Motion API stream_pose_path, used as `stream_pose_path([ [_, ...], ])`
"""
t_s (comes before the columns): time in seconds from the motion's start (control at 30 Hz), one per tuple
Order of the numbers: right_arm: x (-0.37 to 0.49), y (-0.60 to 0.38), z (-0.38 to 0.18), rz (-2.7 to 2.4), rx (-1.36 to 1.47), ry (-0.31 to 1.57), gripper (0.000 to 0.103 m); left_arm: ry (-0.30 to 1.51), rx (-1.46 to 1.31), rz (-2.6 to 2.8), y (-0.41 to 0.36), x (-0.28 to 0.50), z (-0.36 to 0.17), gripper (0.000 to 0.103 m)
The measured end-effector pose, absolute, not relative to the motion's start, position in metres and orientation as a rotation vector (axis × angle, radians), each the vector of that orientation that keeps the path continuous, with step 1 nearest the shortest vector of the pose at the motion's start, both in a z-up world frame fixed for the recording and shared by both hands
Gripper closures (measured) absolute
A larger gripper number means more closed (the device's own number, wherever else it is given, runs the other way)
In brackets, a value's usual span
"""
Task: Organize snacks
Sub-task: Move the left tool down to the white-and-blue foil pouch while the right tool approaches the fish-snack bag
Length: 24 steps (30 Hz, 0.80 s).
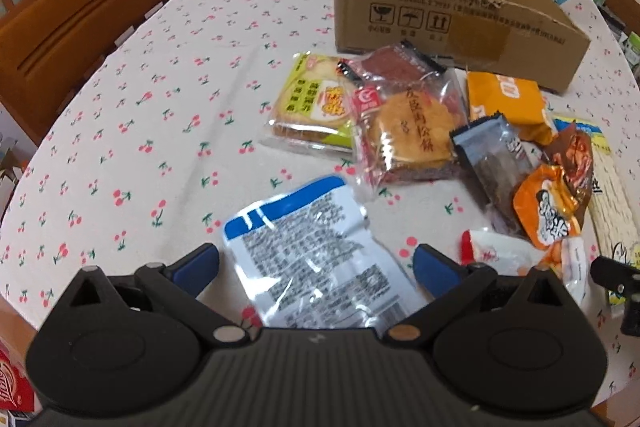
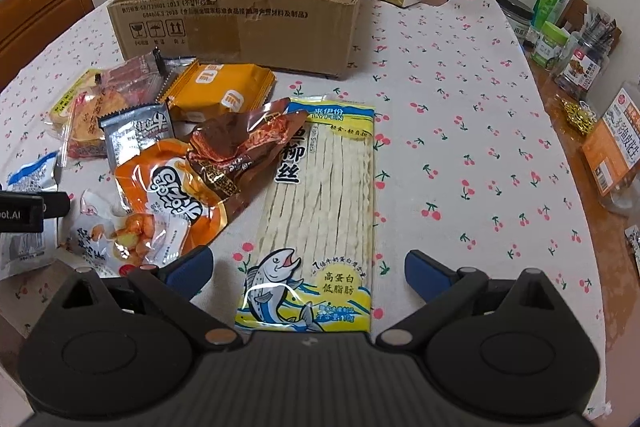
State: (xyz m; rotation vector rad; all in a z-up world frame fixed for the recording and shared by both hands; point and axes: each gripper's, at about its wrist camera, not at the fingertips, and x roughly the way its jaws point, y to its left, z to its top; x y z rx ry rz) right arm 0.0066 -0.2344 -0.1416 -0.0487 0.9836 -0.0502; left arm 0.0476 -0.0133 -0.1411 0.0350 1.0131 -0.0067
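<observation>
Cherry-print tablecloth carries piled snack packets before the cardboard box; both hand-held grippers gape wide.

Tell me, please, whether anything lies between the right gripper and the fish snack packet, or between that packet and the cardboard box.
Nothing visible blocks the right gripper: its open fingers already straddle the fish snack packet. Between the packet and the cardboard box lies only bare tablecloth. The brown wrapper overlaps the packet's upper left corner, so it may shift.
</observation>
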Motion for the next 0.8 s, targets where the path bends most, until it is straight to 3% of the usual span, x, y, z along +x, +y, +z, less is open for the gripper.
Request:
stream_pose_path([
  [0.8,0.003,-0.242,-0.15,0.003,-0.037,0.971,0.0,1.02,-0.003,0.024,0.007,0.045,-0.143,0.0],
])
